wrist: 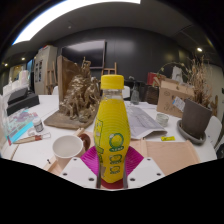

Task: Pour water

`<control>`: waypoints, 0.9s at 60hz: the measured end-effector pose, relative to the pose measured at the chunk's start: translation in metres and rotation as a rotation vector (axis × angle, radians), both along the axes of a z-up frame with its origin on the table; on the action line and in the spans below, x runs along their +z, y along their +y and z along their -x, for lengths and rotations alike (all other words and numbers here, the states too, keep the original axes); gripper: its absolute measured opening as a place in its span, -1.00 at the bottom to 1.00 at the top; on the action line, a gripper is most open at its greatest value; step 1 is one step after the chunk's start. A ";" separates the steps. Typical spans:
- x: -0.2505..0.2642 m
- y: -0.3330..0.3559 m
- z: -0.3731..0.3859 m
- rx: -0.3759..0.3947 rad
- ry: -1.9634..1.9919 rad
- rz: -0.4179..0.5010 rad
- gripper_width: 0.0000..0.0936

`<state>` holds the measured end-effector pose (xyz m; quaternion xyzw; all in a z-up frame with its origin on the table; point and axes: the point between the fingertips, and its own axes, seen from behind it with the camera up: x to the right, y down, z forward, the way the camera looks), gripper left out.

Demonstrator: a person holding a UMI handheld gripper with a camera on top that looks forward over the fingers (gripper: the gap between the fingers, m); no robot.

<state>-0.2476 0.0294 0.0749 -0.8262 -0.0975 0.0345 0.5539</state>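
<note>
claw: gripper low at the near edge of the table, fingers one on each side of the bottle's lower body
claw state: clamped on the bottle; both magenta pads look pressed to its sides, no gap visible, so a narrow opening about the bottle's width
held object: yellow bottle, yellow cap still on, label with green/white print faces the camera
bottle pose: upright, no tilt; base hidden low between the fingers, cannot tell if it rests on the table or is just lifted
bottle contents: opaque yellow body, fill level not readable
target: white paper cup just left of the bottle and left finger, upright, mouth open; looks empty, inside partly shaded
cup vs bottle: near, not touching
surface: white table, pale tan patch right of the bottle
clutter beyond: brown tangled object behind-left, grey crumpled cloth behind-right, dark bin-like thing far right, small items at far left, too small to name
progress: early; grasp done, pour not begun
done: bottle gripped, cup within reach
left: cap looks closed, so it must come off first (judgement); then carry over the cup, tilt, pour, set back
risk: one claw only; cap removal unclear; light cup could tip if nudged
</note>
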 end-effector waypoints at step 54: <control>0.111 -0.254 0.042 -0.202 0.029 0.225 0.84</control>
